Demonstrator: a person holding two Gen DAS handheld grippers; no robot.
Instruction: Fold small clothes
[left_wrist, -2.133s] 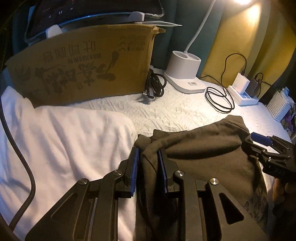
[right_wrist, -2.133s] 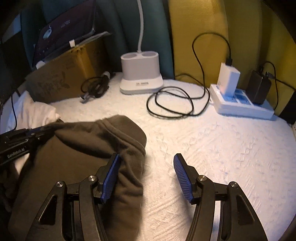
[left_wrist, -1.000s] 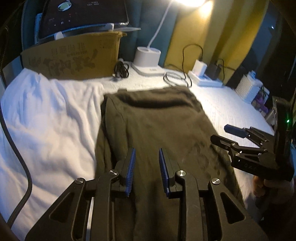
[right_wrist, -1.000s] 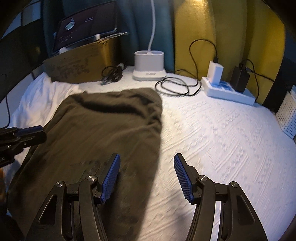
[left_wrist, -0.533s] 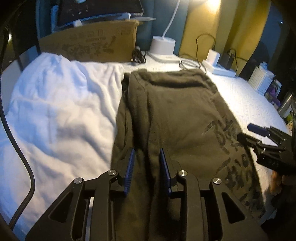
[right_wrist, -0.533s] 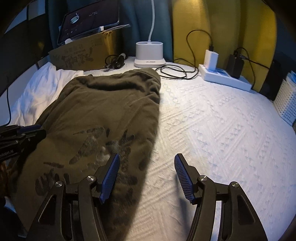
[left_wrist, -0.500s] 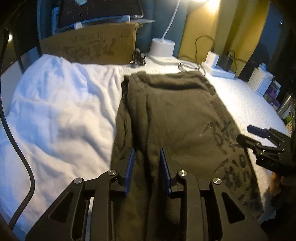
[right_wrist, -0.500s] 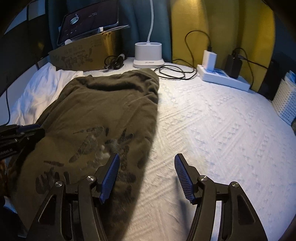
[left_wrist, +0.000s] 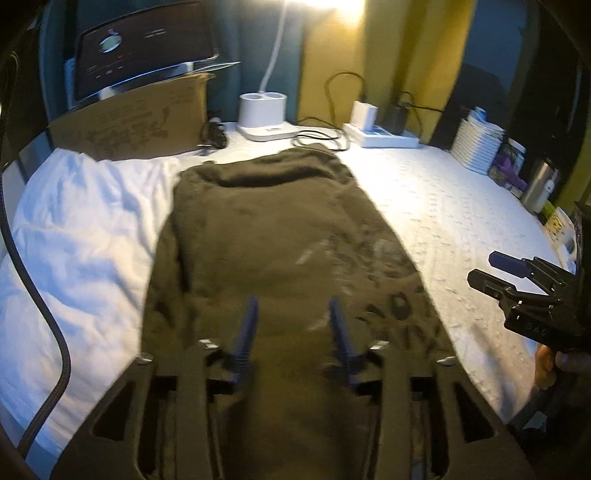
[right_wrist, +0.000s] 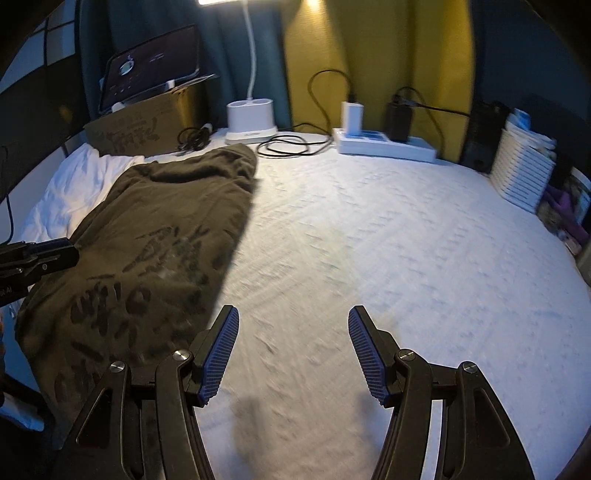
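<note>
- dark garment (left_wrist: 280, 236): lies flat on the bed (right_wrist: 406, 240), long axis running from lower centre to upper centre.
- left claw (left_wrist: 293, 332): jaws opening, above its near end, gripping nothing.
- right claw (right_wrist: 291, 350): jaws apart, empty, just right of its edge.

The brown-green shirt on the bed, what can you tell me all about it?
The olive-brown garment looks like soft, thick, fuzzy cloth with dark lettering printed on the near half. It lies spread out long and fairly flat on the white textured bed cover, its far end bunched into a rolled edge near the cables. Its left side overlaps a rumpled white cloth. The left gripper is above its near end, jaws opening, with the cloth showing between the fingers. Nothing grips it.
</note>
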